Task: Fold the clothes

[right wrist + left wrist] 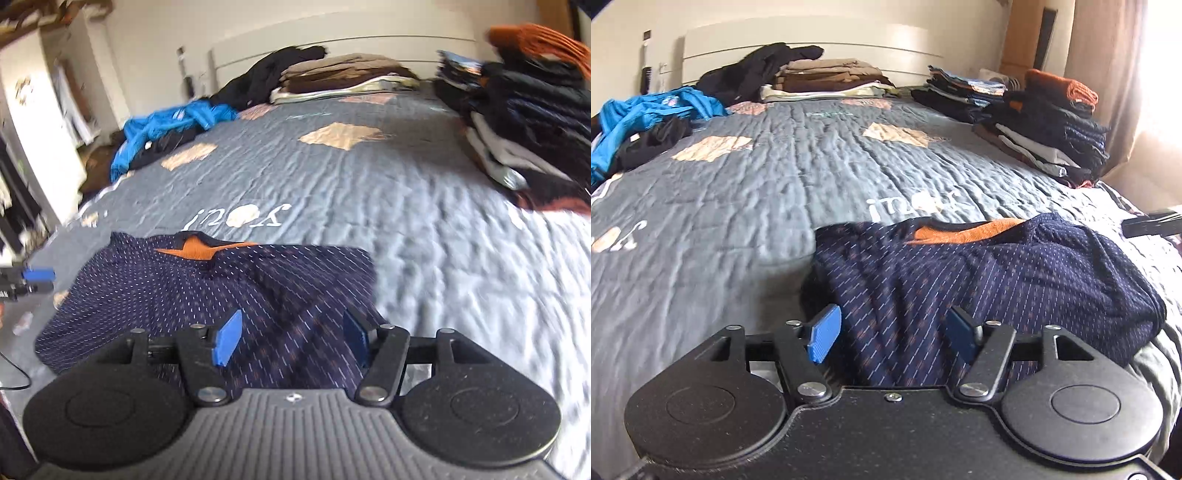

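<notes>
A navy dotted garment with an orange collar lining lies rumpled on the near part of the grey quilted bed. My left gripper is open, its blue pads spread over the garment's near left edge. My right gripper is open too, its pads spread over the garment near its right edge. The garment lies between the open fingers of both; I cannot tell if they touch it. The left gripper's tip shows at the left edge of the right wrist view.
Stacks of folded clothes stand along the right side of the bed, and a brown and beige stack by the headboard. A loose blue garment and dark clothes lie at the far left. A curtain hangs at the right.
</notes>
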